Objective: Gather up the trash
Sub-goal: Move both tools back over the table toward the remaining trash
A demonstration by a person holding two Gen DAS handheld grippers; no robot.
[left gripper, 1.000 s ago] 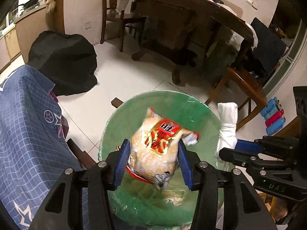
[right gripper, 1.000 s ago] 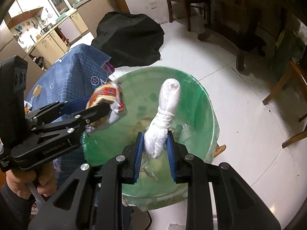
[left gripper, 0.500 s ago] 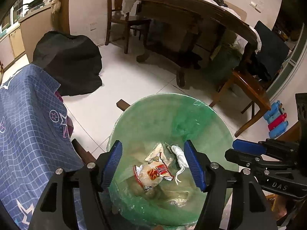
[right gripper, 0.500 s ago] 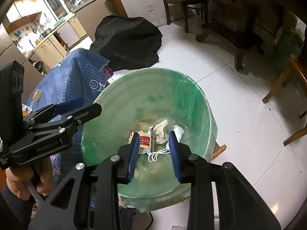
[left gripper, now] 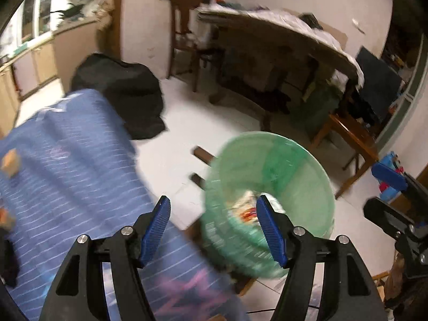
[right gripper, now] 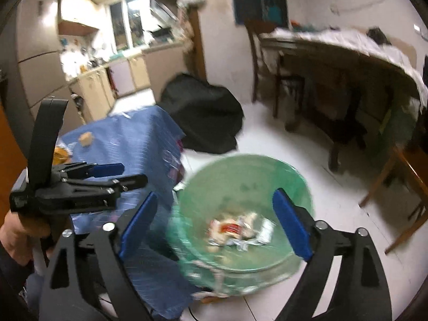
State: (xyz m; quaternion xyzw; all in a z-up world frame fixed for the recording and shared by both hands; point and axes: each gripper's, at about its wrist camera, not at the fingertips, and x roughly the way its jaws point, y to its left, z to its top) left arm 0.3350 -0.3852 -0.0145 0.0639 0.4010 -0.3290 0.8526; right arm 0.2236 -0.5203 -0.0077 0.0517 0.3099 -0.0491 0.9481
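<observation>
Your left gripper [left gripper: 214,227] is spreading its blue pads [left gripper: 156,230] wide, and nothing is sitting between them. Beyond the gap, the edge of the blue checked tablecloth [left gripper: 67,176] is filling the left side and the green-lined trash bin [left gripper: 291,160] is sitting on the right, with its rim running behind the right pad. The snack wrapper [left gripper: 247,212] is lying down inside that bin, just left of the right pad and well below the fingertips, though the blur is hiding its detail.

Your right gripper [right gripper: 214,222] is likewise holding its jaws wide apart and carrying nothing. Between its pads [right gripper: 291,227] you are looking straight down into the bin [right gripper: 305,187], where the red-and-white wrapper [right gripper: 227,228] and a crumpled white piece [right gripper: 256,234] beside it are resting on the bottom, apart from both fingers.

Further out, a black bundle [right gripper: 203,112] is lying on the white tiled floor [right gripper: 334,195], and a dark wooden table [right gripper: 347,61] is standing behind it.
</observation>
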